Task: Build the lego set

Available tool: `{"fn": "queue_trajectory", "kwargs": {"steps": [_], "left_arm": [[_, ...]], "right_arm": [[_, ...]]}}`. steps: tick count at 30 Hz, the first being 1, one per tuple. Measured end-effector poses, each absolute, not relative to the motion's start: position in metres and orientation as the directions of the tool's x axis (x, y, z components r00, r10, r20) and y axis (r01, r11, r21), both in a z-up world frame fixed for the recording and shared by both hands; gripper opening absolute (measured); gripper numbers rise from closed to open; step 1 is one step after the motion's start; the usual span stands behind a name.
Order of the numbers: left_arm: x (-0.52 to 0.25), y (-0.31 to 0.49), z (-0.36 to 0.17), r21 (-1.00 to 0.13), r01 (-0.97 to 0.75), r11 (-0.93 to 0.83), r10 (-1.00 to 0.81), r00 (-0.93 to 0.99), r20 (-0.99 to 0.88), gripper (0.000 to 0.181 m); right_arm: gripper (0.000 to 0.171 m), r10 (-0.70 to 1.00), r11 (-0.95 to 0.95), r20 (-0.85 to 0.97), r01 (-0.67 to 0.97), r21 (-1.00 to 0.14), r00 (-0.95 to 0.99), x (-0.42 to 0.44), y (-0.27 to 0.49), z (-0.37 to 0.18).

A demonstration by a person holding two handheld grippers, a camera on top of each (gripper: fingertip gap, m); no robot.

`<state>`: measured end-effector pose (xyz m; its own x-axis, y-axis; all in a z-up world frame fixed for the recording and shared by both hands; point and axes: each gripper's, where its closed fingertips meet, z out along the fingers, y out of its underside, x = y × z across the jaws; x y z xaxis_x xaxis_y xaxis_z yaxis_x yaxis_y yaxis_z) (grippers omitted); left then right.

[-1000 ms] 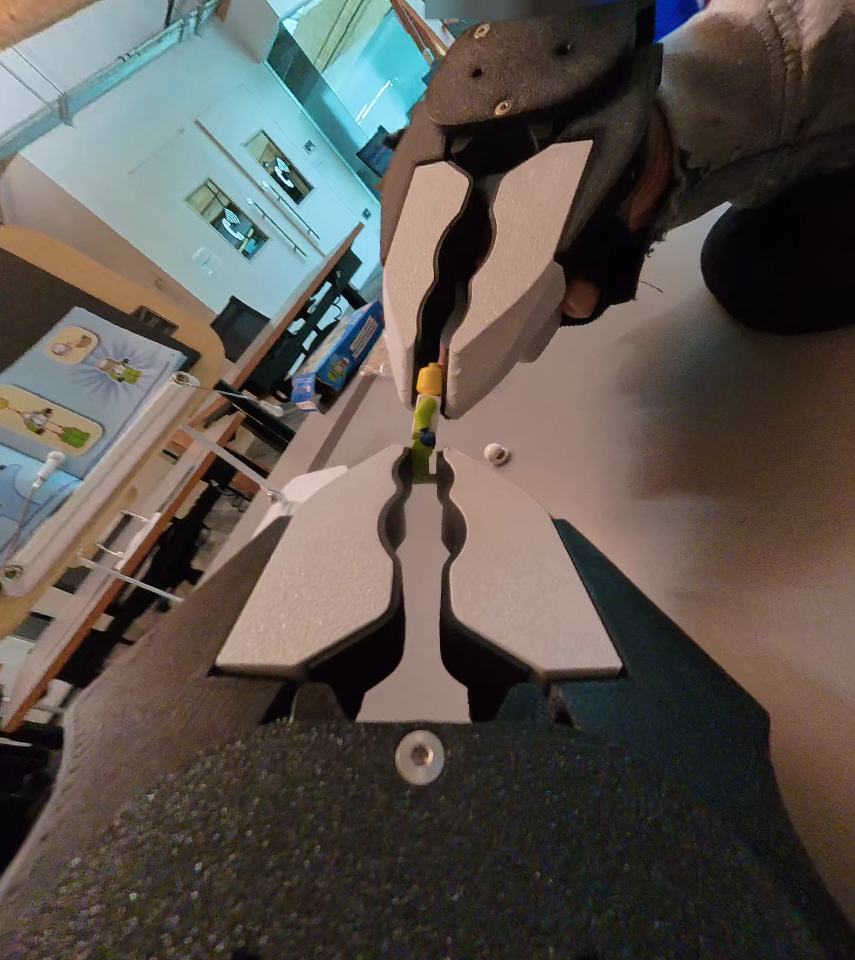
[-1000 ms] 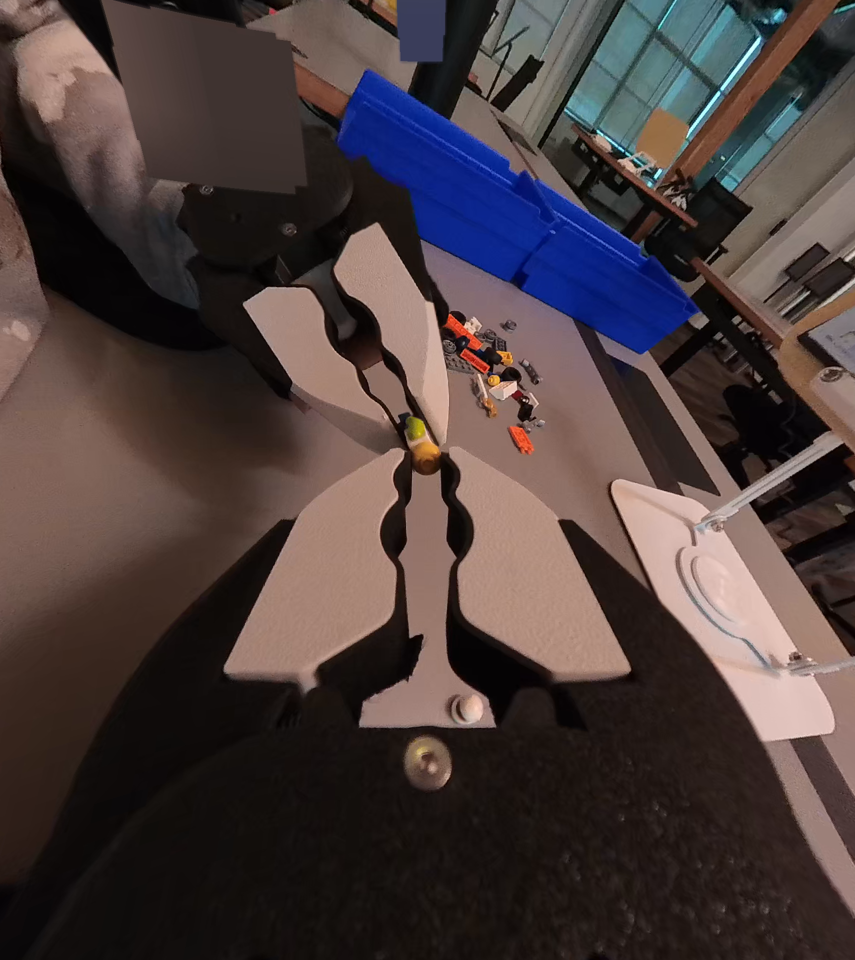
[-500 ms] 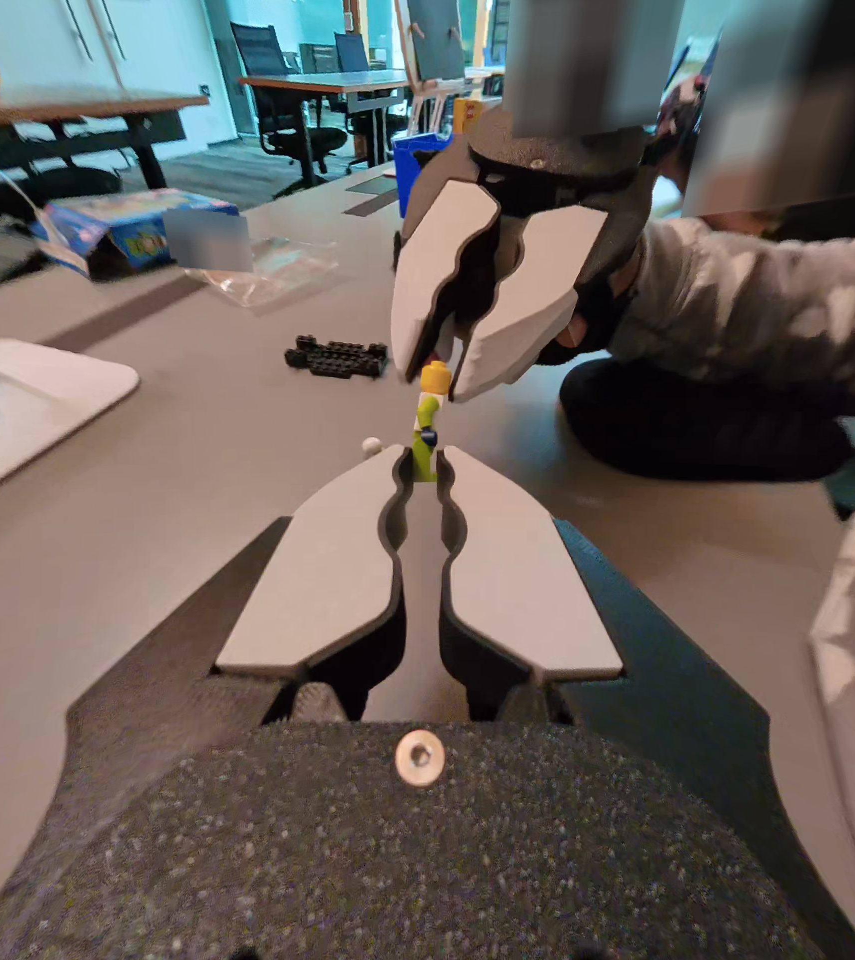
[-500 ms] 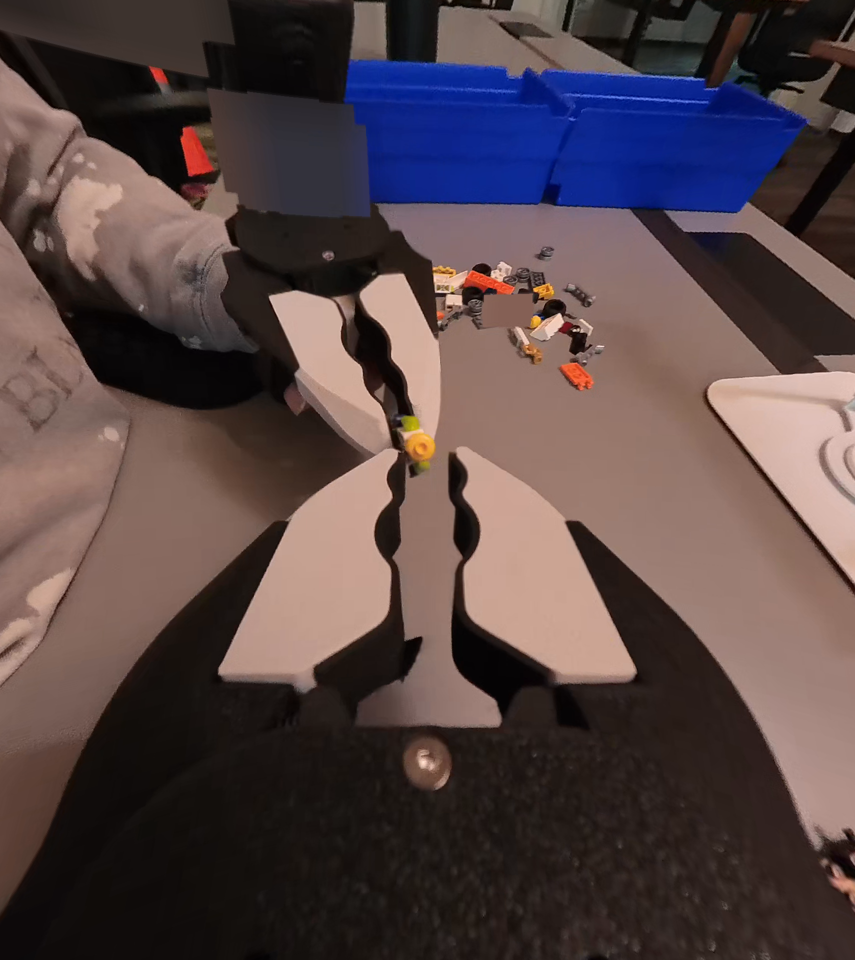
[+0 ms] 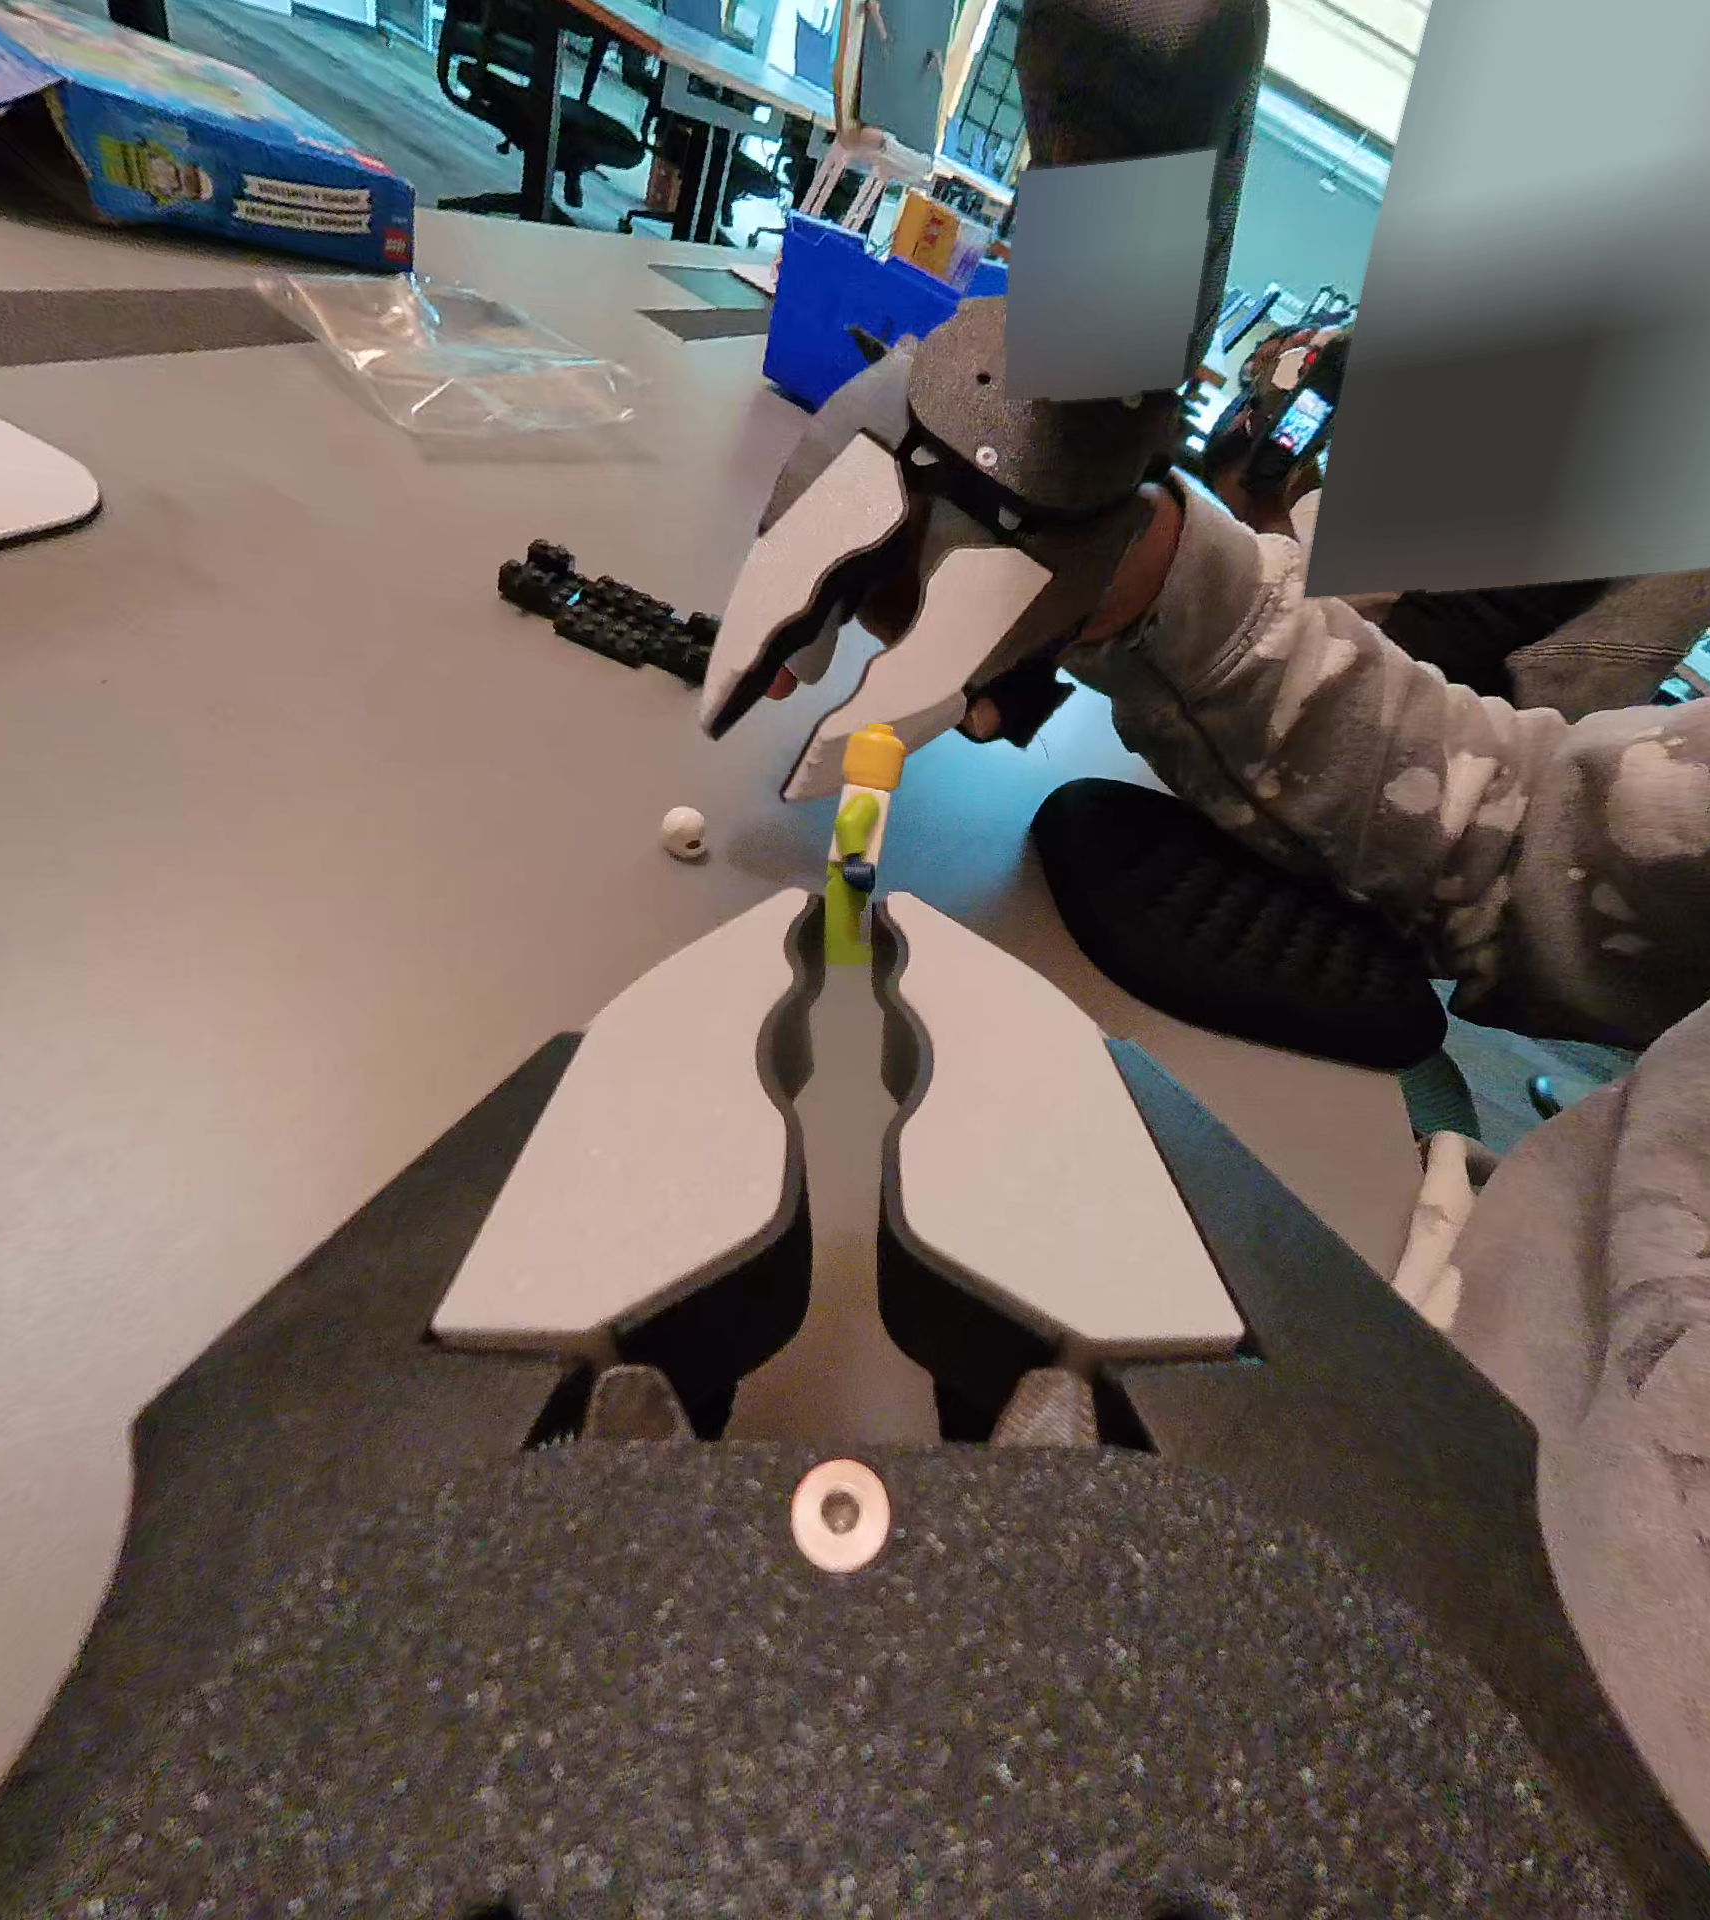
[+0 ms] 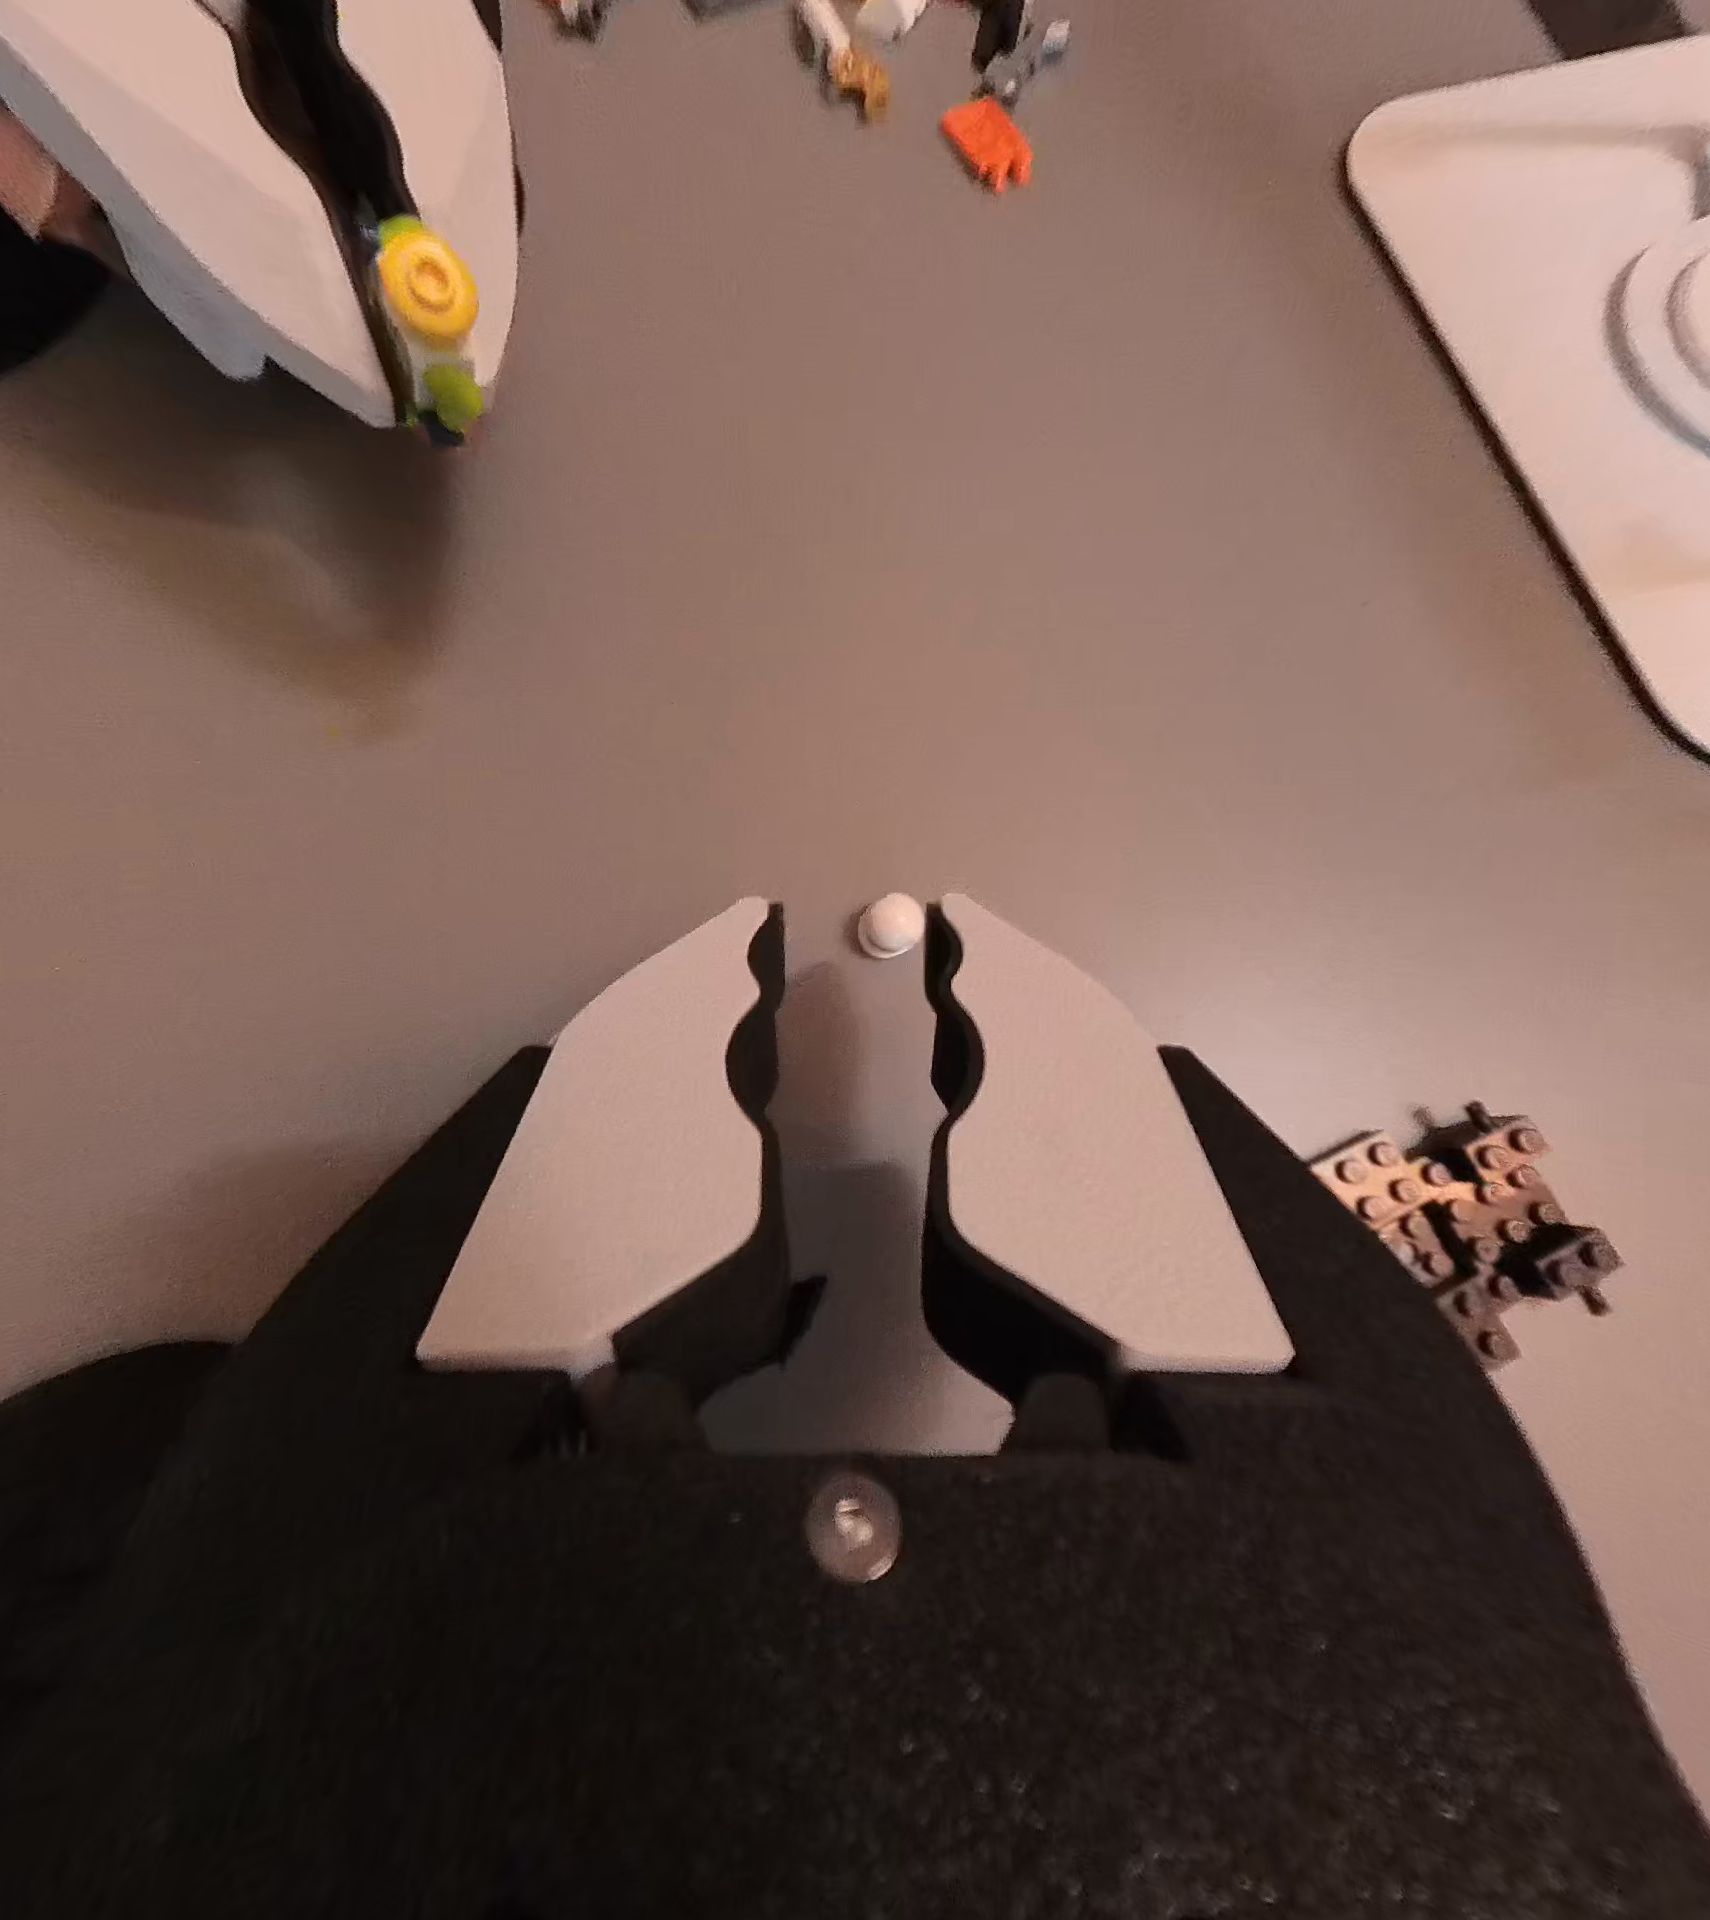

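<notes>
Minifigure [image 5: 856,862] stands upright, legs pinched at the tips of the left claw [image 5: 843,914], bare yellow head up and exposed, probably so a headpiece can be pressed on from above. Small white round piece [image 6: 890,923] lies on the bench [image 6: 830,623] just ahead of the right claw [image 6: 859,920], between its spread fingertips and nearer the right one; it looks like the next pickup. Black plate assembly [image 6: 1453,1226] sits just right of the right claw. Loose parts [image 6: 986,145] lie well ahead of it. White lamp base [image 6: 1557,416] lies ahead and to the right.
</notes>
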<state>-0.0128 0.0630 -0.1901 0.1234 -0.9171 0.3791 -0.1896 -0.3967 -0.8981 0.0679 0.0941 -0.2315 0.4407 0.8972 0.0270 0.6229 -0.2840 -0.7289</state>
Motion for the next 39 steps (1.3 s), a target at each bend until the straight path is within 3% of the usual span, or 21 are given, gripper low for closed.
{"fn": "queue_trajectory", "kwargs": {"steps": [7, 16, 21, 26, 30, 39], "left_arm": [[-0.013, 0.066, -0.196, -0.881, -0.208, -0.425, -0.904, 0.142, 0.402, 0.008], [-0.013, 0.064, -0.194, -0.87, -0.191, -0.454, -0.891, 0.106, 0.442, 0.008], [-0.013, 0.064, -0.191, -0.854, -0.175, -0.49, -0.872, 0.086, 0.482, 0.008], [-0.015, 0.065, -0.186, -0.854, -0.143, -0.501, -0.865, 0.074, 0.496, 0.008], [-0.017, 0.067, -0.182, -0.861, -0.124, -0.493, -0.87, 0.077, 0.487, 0.008], [-0.018, 0.069, -0.18, -0.861, -0.112, -0.496, -0.868, 0.083, 0.489, 0.008]], "right_arm": [[0.02, 0.886, -0.306, 0.054, 0.667, -0.679, 0.461, 0.068, 0.101, -0.246], [0.013, 0.882, -0.368, -0.044, 0.627, -0.687, 0.469, 0.063, 0.105, -0.259], [0.013, 0.841, -0.443, -0.217, 0.401, -0.802, 0.496, 0.047, 0.107, -0.221], [0.013, 0.827, -0.501, -0.435, 0.118, -0.857, 0.356, 0.009, 0.093, -0.156], [0.013, 0.815, -0.549, -0.517, 0.065, -0.833, 0.264, -0.01, 0.085, -0.146], [0.013, 0.801, -0.569, -0.536, 0.056, -0.821, 0.267, -0.013, 0.085, -0.152]]}}
